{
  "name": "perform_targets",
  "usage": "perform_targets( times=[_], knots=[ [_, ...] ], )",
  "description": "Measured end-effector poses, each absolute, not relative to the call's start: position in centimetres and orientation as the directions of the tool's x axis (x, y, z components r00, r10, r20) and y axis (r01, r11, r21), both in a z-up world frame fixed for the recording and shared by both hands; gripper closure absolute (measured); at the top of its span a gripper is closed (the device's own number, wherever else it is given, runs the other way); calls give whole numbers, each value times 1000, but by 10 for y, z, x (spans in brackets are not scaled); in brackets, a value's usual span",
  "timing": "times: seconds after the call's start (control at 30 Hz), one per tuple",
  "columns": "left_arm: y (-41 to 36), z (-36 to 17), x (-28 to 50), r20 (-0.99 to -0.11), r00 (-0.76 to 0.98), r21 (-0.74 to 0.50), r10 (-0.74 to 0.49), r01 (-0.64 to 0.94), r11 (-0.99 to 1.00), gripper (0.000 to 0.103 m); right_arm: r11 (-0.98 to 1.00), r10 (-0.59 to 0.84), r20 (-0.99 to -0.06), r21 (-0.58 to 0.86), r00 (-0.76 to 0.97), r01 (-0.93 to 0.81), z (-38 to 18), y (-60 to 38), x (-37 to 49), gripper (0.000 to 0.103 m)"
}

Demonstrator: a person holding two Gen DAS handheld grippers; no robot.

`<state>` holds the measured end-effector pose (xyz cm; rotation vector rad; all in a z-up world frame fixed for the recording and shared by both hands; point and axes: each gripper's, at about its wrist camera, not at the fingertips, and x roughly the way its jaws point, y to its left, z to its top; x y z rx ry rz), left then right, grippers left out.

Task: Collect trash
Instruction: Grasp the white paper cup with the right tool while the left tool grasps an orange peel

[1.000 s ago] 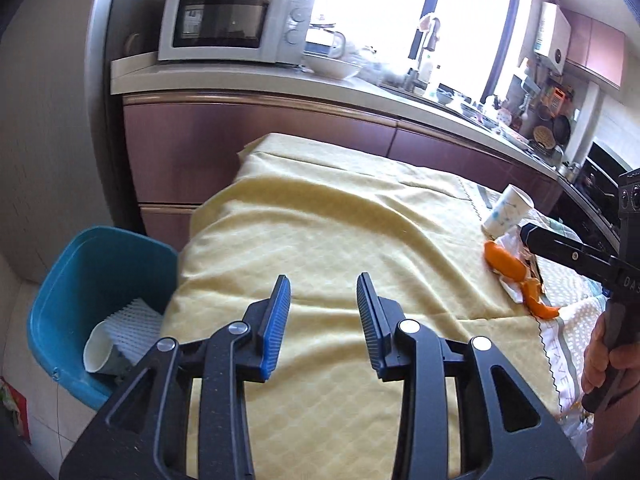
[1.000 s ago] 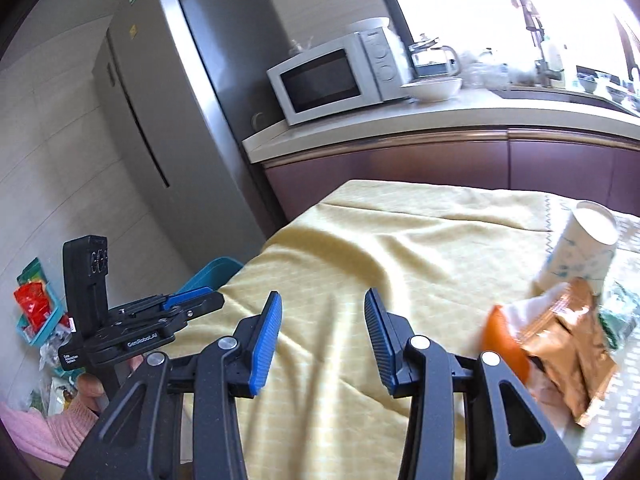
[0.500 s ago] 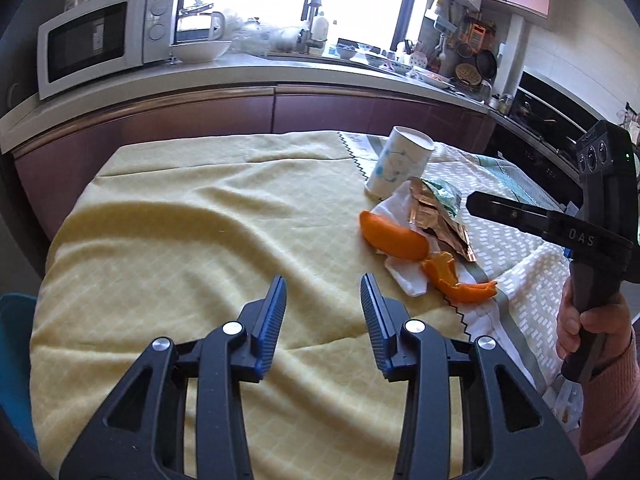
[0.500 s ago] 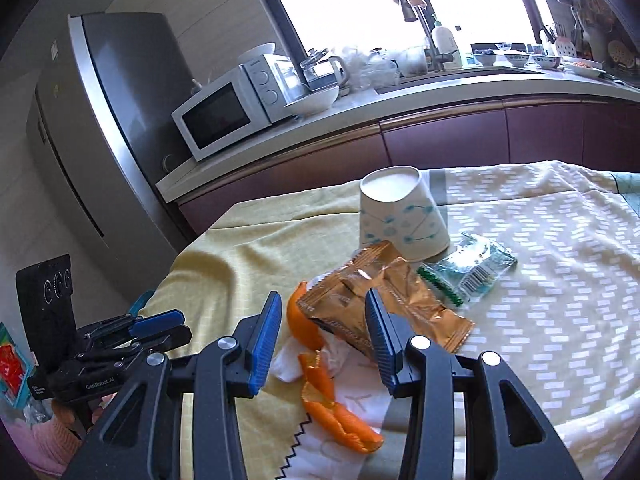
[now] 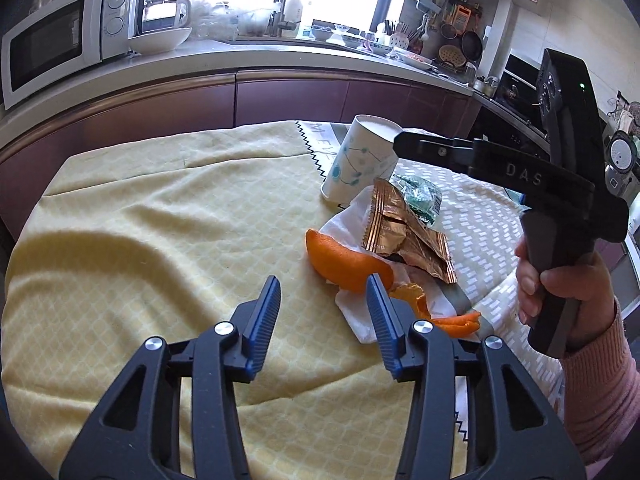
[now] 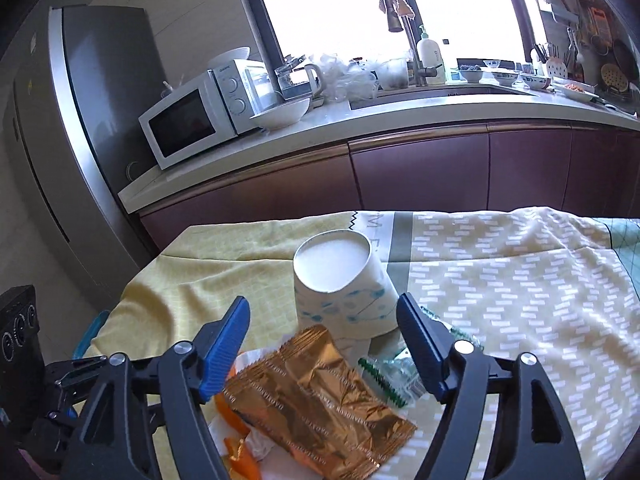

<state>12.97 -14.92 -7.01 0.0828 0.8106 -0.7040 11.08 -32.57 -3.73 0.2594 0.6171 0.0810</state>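
A pile of trash lies on the table: an upturned white paper cup [image 5: 360,160] [image 6: 340,284], a copper foil wrapper [image 5: 404,228] [image 6: 320,392], a small green packet [image 5: 420,200] [image 6: 400,376], orange peel [image 5: 344,260] [image 6: 236,412] and a white tissue [image 5: 352,216] beneath. My left gripper [image 5: 324,312] is open and empty, just left of the peel. My right gripper [image 6: 324,328] is open wide and empty, hovering over the wrapper with the cup between its fingers in view.
The table carries a yellow cloth [image 5: 160,232] and a patterned cloth [image 6: 500,280]. Behind stands a kitchen counter [image 6: 400,112] with a microwave [image 6: 192,120], bowl and sink. A blue bin edge [image 6: 90,336] shows at the table's left. A fridge [image 6: 88,120] stands left.
Both grippers swung from the table's left side toward the trash pile. The right gripper opened wider and closed in on the cup and wrapper. The blue bin left the left wrist view.
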Motion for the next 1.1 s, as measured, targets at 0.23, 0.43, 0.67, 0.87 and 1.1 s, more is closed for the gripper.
perform_targets(
  times=[0.23,0.43,0.67,0.87,1.1],
  knots=[
    [-161,-76,145,-705,447,-225,-551,595,771,55,970,151,-607,244,780,2,-48,-326,141,25],
    [-173,-82,158,-716,396,-269,-575,604,751,50,968,156,-602,253,783,1,-50,-330,143,43],
    [-181,-99,169,-737,326,-322,-592,601,731,51,962,161,-579,274,799,4,-48,-338,136,43],
    [-175,-103,173,-725,316,-369,-612,573,732,65,954,181,-558,300,810,-6,-45,-341,132,43],
    [-158,-101,169,-717,341,-376,-608,546,749,70,949,200,-518,313,832,-34,-35,-338,124,43]
  ],
)
